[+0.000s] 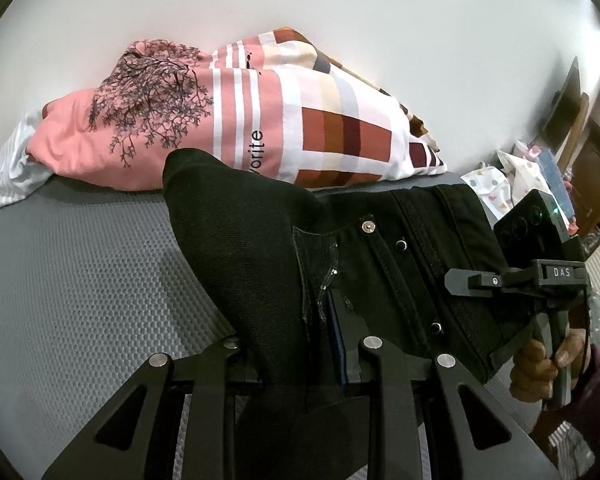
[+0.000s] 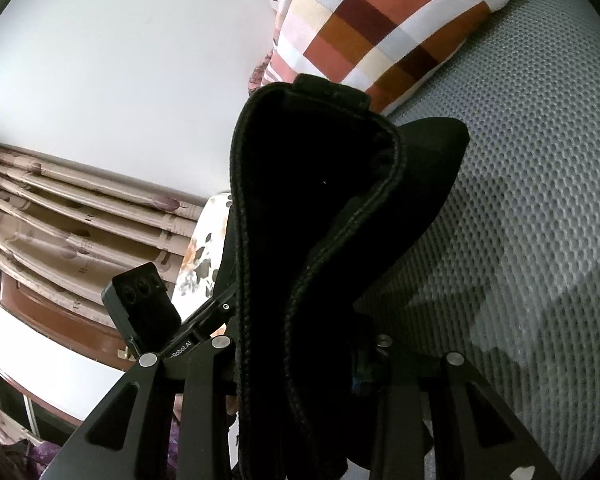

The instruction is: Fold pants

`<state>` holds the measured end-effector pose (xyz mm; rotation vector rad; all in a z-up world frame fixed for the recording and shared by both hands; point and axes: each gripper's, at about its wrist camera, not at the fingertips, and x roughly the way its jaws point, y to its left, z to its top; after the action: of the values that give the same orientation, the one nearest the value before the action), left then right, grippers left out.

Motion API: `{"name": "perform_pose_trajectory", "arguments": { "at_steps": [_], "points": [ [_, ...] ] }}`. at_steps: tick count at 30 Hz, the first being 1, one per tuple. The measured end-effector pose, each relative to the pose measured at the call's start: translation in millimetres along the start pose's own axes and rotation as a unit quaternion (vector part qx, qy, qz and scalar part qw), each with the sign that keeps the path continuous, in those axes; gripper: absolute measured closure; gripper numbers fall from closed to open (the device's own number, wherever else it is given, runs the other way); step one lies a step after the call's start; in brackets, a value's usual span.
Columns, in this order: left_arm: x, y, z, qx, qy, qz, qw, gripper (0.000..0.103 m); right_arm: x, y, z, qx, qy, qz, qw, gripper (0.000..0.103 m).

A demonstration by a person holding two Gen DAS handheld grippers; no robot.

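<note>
Pants (image 1: 380,248) black, lifted | left gripper (image 1: 300,344) jaws clamped on fabric | right gripper (image 2: 304,344) jaws pinching waistband

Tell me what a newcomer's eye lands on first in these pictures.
First, the black denim pants, bunched in mid-frame and lifted over the grey textured mat, clamped in the jaws of both the left gripper and right gripper. Behind them, against the white wall, lies the pink pillow with a tree print and brown checks.

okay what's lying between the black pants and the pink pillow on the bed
Nothing: in the left wrist view the black pants, held up by both grippers, overlap the pink pillow's lower edge.
</note>
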<state>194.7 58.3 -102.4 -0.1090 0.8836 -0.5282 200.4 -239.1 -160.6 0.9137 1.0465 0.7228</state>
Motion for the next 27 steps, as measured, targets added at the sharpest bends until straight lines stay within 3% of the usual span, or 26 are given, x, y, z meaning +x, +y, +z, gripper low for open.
{"name": "perform_pose_trajectory", "arguments": {
  "at_steps": [27],
  "points": [
    [21.8,32.6,23.5,-0.002,-0.009,0.014,0.9999,0.078,17.0,5.5,10.9,0.003,-0.002,-0.001,1.000,0.072]
  ]
}}
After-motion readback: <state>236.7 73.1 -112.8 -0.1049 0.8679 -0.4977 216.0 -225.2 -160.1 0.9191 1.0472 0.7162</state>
